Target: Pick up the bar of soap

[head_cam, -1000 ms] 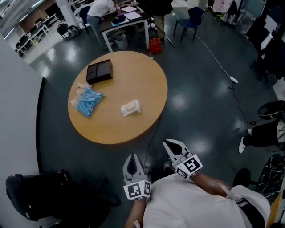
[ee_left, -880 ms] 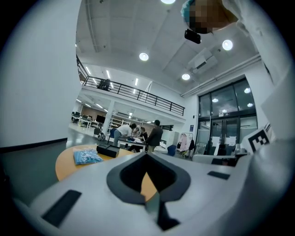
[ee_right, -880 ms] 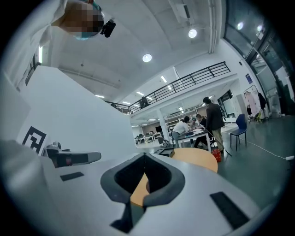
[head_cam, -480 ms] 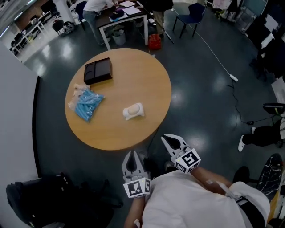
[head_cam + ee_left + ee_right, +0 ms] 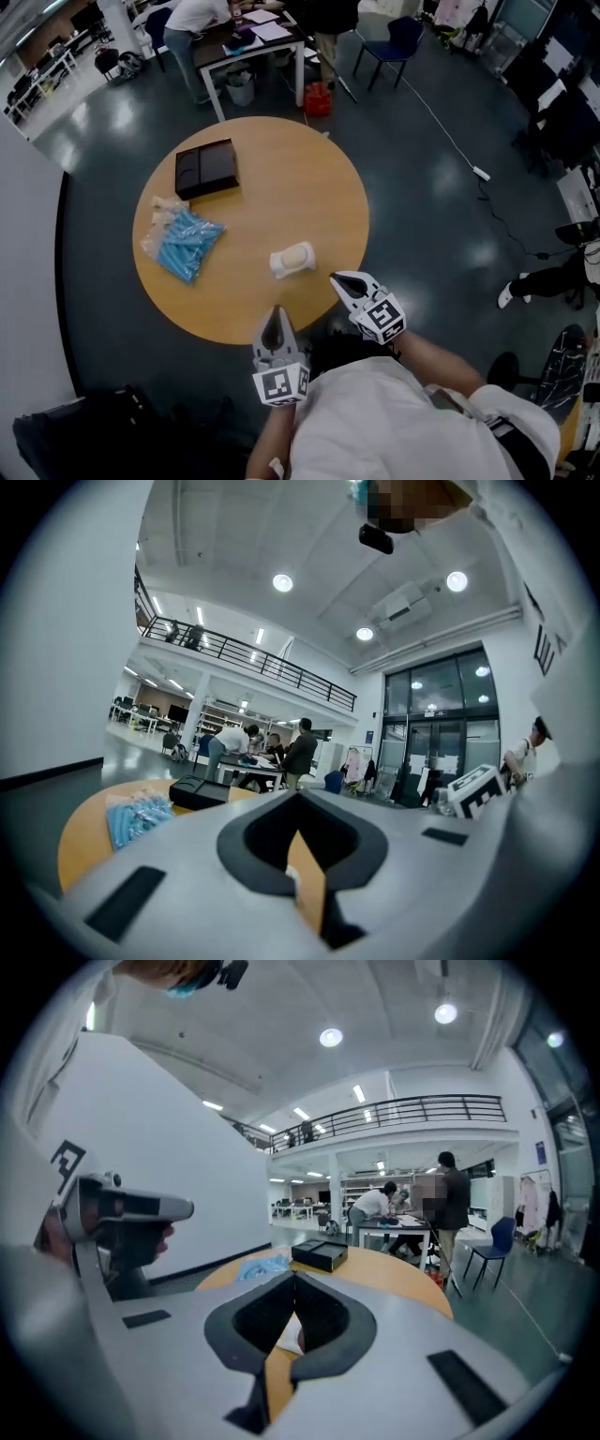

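Hovering low over the near edge of the desk (image 5: pixel 281 169): left gripper (image 5: pixel 274 319) and right gripper (image 5: pixel 340 280), fingers shut tight, empty, tips pointing toward the bar of soap (image 5: pixel 293 259) lying just ahead.

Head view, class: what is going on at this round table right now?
A person holds two grippers at the near edge of the round table. The left gripper and right gripper are both shut and empty. The bar of soap lies untouched just beyond the right gripper; a blue packet and black box lie farther off.
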The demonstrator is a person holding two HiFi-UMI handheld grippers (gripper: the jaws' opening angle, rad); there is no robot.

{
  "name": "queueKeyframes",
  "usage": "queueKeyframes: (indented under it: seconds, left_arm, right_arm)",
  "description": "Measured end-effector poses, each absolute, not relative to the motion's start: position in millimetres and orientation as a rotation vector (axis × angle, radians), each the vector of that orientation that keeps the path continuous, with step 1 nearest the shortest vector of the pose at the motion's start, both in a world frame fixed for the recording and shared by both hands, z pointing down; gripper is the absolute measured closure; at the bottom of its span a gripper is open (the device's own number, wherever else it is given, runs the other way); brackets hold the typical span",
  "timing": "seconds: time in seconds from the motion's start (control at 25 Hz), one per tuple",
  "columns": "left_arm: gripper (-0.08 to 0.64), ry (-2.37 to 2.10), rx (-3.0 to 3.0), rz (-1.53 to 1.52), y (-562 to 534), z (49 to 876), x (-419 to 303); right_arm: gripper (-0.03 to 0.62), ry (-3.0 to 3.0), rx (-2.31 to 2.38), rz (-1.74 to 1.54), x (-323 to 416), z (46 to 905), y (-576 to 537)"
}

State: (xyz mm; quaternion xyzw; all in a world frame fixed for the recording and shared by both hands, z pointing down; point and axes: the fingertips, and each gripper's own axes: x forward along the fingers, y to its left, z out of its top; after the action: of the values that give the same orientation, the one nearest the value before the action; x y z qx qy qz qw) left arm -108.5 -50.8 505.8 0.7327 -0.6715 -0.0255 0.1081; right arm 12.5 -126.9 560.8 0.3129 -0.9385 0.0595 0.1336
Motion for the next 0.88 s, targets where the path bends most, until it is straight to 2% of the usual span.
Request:
queueKeyframes:
  seconds: [0.16,0.4,0.44,0.56,0.88]
  left_arm:
    - [0.554,-1.976,2.135,-0.074,-66.8,512.8,-119.5]
    - [0.554,-1.996,2.112,-0.058,-84.6,519.2,-128.5]
    - [0.554,-1.999,2.106,-0.058,-86.1,518.8,-129.0]
    - [0.554,-1.999,2.078,-0.062,-90.2,521.2,-129.4]
    - [0.554,-2.004,2.028,-0.058,-93.6,529.6,-136.1]
  right_arm:
    - [0.580,-2.582,0.697,-0.027,-20.3,600.6,-157.7]
    - [0.577,-2.116,0.104,-0.185,-66.9,698.2,-186.3]
    - [0.566,-2.047,0.047,-0.221,-72.2,709.3,-191.6]
    - [0.431,-1.864,-0.090,-0.293,-83.9,739.3,-204.2]
    - [0.378,-1.634,-0.226,-0.268,-96.8,793.8,-212.8]
